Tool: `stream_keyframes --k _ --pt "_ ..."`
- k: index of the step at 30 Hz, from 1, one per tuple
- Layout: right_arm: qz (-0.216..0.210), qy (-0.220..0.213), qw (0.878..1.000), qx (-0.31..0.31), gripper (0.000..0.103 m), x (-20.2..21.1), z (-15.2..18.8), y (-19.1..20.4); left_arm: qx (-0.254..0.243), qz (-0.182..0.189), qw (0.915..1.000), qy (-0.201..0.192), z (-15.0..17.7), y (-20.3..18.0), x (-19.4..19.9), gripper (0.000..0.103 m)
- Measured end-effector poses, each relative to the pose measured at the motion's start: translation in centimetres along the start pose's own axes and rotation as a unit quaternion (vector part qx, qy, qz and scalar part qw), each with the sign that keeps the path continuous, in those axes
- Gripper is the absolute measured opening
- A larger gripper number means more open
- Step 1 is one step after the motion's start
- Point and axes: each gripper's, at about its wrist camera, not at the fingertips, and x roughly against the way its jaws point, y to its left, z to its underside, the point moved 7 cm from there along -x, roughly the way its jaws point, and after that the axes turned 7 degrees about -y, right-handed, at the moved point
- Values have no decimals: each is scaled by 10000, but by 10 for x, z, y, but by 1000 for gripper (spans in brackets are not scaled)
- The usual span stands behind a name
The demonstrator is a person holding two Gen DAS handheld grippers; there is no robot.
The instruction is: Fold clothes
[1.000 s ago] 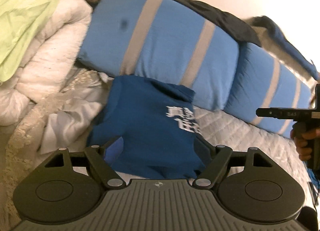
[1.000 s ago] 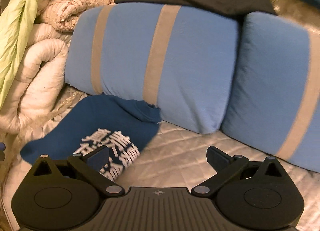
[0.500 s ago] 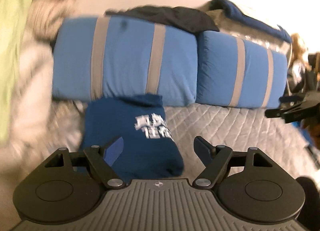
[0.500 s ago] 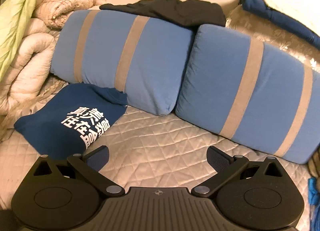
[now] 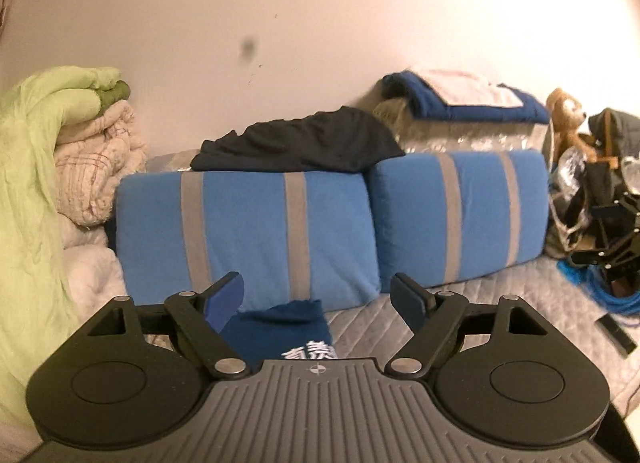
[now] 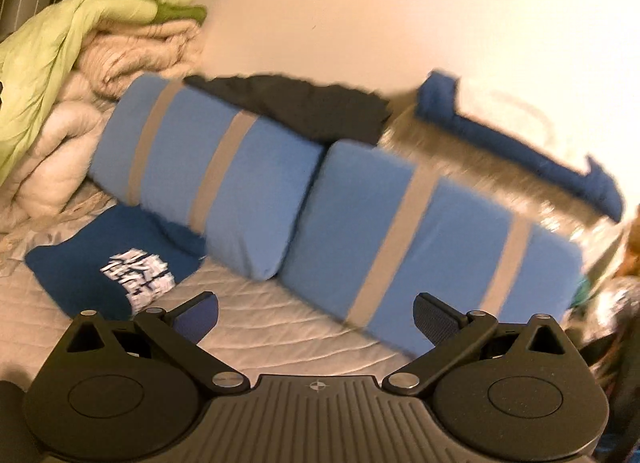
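Navy, folded, with white lettering, the shirt (image 5: 290, 329) lies on the quilted bed cover (image 5: 472, 303) just ahead of and below the left gripper (image 5: 318, 297), whose fingers are spread apart around nothing. From the right gripper (image 6: 316, 313), likewise spread wide and holding nothing, the shirt (image 6: 116, 259) sits ahead to the left. Beyond both stand two blue pillows (image 5: 256, 235) with grey stripes, a black garment (image 5: 304, 143) draped on top. Bundled quilts (image 5: 92, 167) and a green blanket (image 5: 32, 167) pile up to the left, a teddy bear (image 5: 566, 123) far right.
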Motion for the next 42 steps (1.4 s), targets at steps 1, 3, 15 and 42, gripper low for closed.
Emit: stream_keyframes --k 1,3,15,42 --pt "63 -29 10000 -34 103 5 3 -8 55 2 10000 -9 4 -2 0 81" --pt "97 27 9997 -235 103 10 16 -22 85 -50 9999 103 23 -8 -5 81" --pt "9 804 9913 -1042 103 38 149 -83 211 -302 9962 783 145 -4 -22 81" --pt "1086 1739 9651 -1632 103 -19 361 -113 1040 -813 9681 2132 329 27 -80 81"
